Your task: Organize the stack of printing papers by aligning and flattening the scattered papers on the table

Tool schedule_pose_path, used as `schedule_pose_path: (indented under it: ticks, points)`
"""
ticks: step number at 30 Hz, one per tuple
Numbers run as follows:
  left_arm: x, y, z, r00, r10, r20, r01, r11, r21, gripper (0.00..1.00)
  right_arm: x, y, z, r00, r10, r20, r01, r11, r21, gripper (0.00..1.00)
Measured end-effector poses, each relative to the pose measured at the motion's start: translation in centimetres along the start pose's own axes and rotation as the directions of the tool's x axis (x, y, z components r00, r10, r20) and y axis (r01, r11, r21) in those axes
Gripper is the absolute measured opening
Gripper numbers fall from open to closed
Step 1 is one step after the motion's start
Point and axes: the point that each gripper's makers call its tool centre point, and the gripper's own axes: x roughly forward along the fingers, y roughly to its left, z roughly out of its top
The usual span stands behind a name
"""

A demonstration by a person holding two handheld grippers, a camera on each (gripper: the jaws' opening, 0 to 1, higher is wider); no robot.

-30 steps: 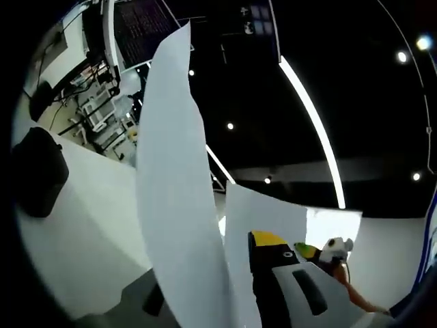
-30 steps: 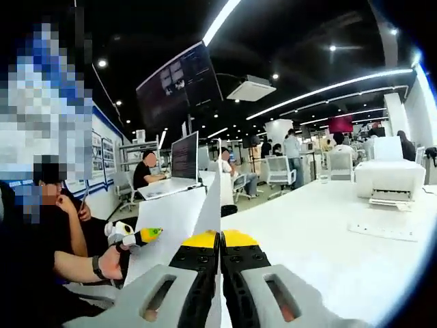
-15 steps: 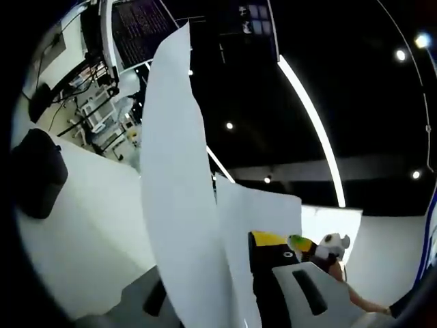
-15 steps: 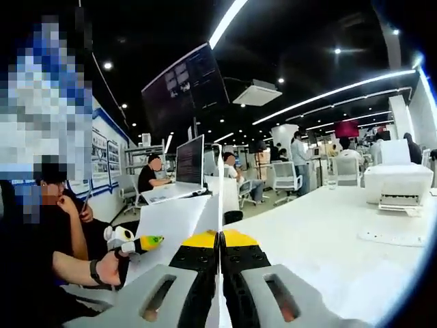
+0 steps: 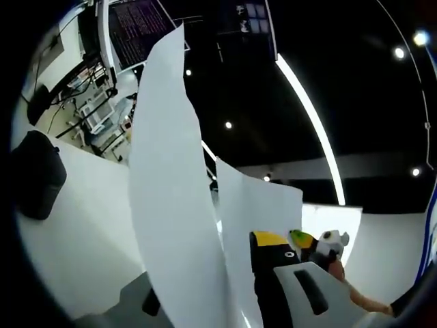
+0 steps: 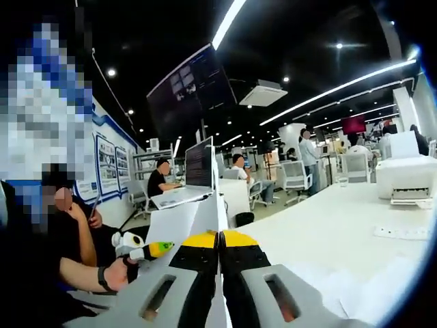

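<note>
In the left gripper view, a dark box-like object (image 5: pixel 37 174) sits at the far left on the white table (image 5: pixel 82 232), with cluttered shelving and a dark screen above it. Right of that, a tall sheet of printing paper (image 5: pixel 171 198) stands on edge and bows upward across the middle of the view, its lower end dropping between the jaws of the left gripper (image 5: pixel 218 307); the jaw on one side is mostly hidden behind the sheet, so whether it is clamped on the paper cannot be told. A second, shorter sheet (image 5: pixel 256 205) stands just behind it, beside the yellow-tipped jaw. Further right, the other gripper comes in, with a hand (image 5: pixel 338 270) behind it. In the right gripper view, a seated person in dark clothes is at the far left, and a hand (image 6: pixel 116 273) holds the left gripper low down. At centre the right gripper (image 6: pixel 220 240) has its two yellow-tipped jaws pressed together on the thin edge of the upright papers (image 6: pixel 179 222), which rise just above the tips. To the right the white table (image 6: pixel 321 239) stretches away, with a white printer (image 6: pixel 408 179) at its far right end. No bins or trays can be made out.
</note>
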Motion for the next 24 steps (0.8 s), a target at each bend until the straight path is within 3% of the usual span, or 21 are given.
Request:
schedule_pose_path:
  ticks: [3,8,24]
  points:
    - [0.0,0.0,0.0,1.0,0.0,-0.001,0.0,1.0,0.0,0.22,0.3,0.4,0.0,1.0,0.01,0.003,-0.01,1.0,0.008,0.0]
    - [0.0,-0.1,0.0,1.0,-0.001,0.0,0.001,1.0,-0.002,0.22,0.6,3.0,-0.4,1.0,0.025,0.007,-0.025,1.0,0.008,0.0]
    - [-0.1,-0.2,0.0,1.0,-0.007,0.001,0.007,1.0,-0.011,0.22,2.6,3.5,-0.7,0.999,0.053,0.007,-0.053,0.998,0.043,0.0]
